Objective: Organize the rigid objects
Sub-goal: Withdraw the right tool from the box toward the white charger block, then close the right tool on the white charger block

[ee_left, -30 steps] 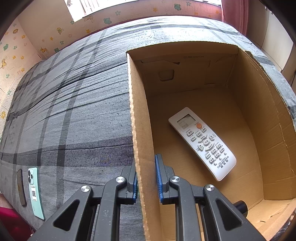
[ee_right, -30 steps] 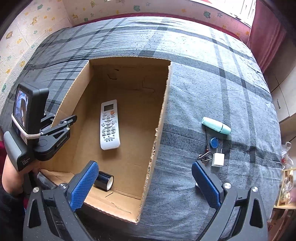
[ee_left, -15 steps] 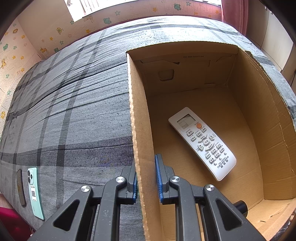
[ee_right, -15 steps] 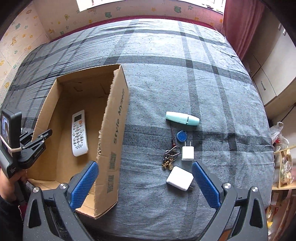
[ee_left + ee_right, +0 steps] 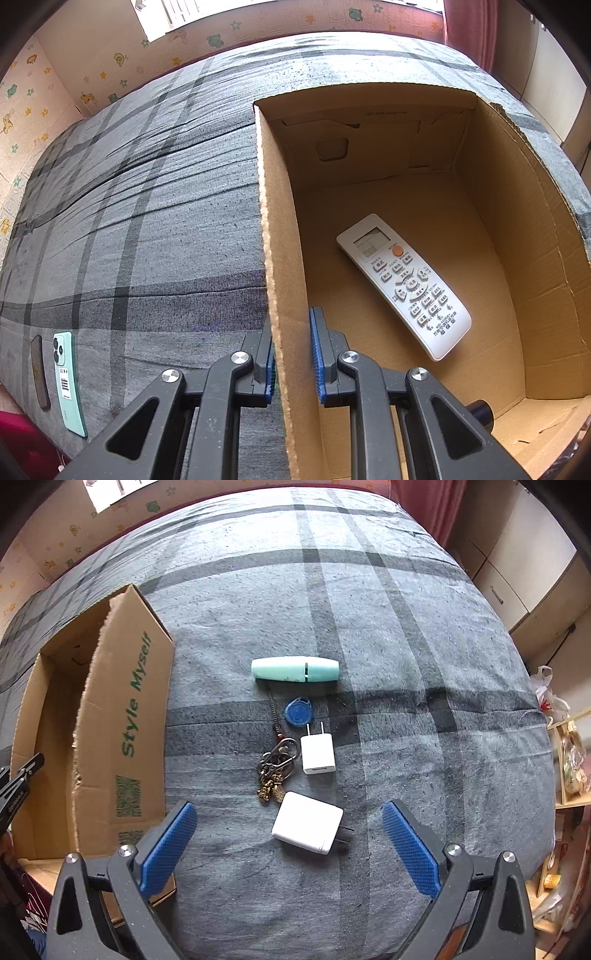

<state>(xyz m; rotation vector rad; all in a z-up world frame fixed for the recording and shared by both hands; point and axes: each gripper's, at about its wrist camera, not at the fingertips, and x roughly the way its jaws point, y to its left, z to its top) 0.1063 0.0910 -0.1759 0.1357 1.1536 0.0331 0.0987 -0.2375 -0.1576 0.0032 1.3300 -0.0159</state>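
My open cardboard box [image 5: 280, 258] sits on the bed with my white remote [image 5: 402, 284] lying face up, slanted, on its floor. To its right lie my mint tube [image 5: 294, 669], blue key fob [image 5: 298, 710], small white plug [image 5: 317, 753], brass key bunch [image 5: 275, 771] and, nearest, my square white charger [image 5: 306, 821], flat with its prongs pointing right. Left of the box, at the near edge, lies my mint phone [image 5: 68, 382], camera side up.

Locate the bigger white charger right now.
In the right wrist view, the larger white charger lies on the grey plaid bedspread, low centre, between the open right gripper's fingers, just below the key bunch and the smaller white plug.
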